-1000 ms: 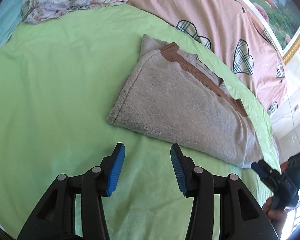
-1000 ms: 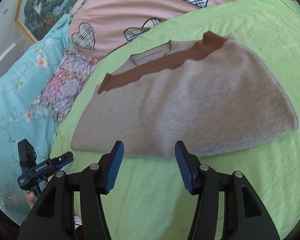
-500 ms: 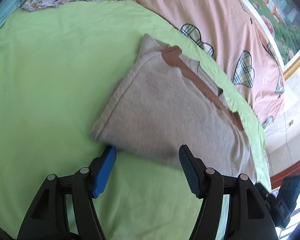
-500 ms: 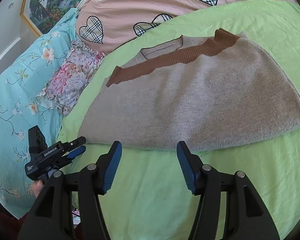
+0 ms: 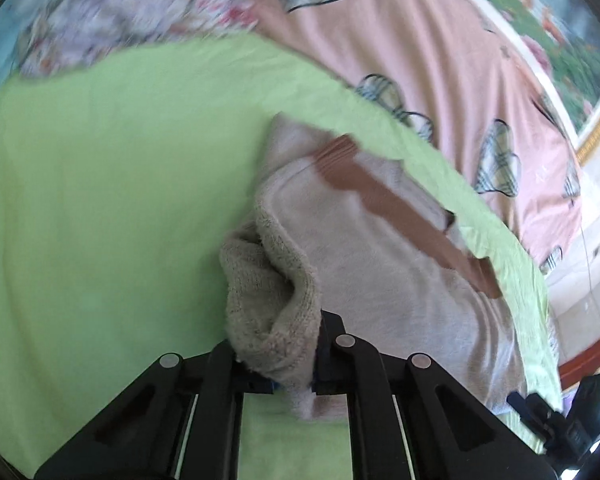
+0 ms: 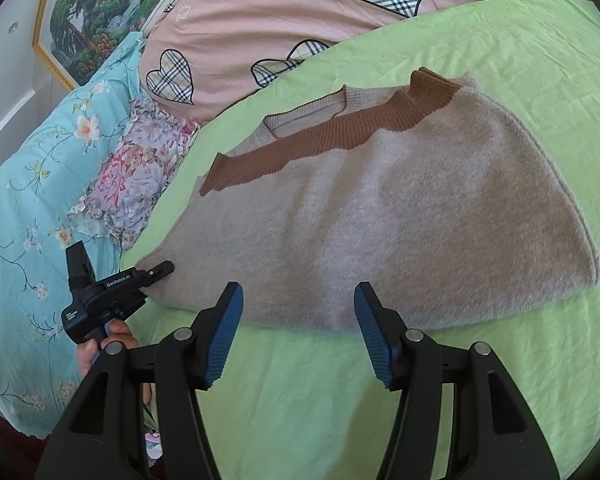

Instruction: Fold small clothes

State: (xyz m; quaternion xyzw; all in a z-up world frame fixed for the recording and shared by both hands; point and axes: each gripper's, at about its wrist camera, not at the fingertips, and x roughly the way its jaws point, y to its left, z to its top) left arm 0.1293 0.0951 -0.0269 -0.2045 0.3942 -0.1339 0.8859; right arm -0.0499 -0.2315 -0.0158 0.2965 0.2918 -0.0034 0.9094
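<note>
A folded beige knit sweater [image 6: 400, 216] with a brown ribbed band lies on the green sheet [image 6: 500, 380]. In the left wrist view my left gripper [image 5: 284, 364] is shut on the sweater's [image 5: 400, 280] near corner, and the cloth bunches up between its jaws. My left gripper also shows in the right wrist view [image 6: 156, 274], at the sweater's left corner. My right gripper [image 6: 296, 336] is open and empty, just short of the sweater's near edge. It shows in the left wrist view [image 5: 540, 416] at the lower right.
A pink quilt [image 6: 300, 12] with plaid hearts lies behind the sweater. A floral cloth [image 6: 136, 176] and a turquoise flowered quilt [image 6: 28, 208] lie to the left. A framed painting [image 6: 88, 12] hangs on the wall. The bed's right edge [image 5: 548, 320] drops to the floor.
My left gripper moved forward onto the sweater's corner and shut on it, and the cloth has bunched up. My right gripper moved closer to the sweater's near edge and stayed open.
</note>
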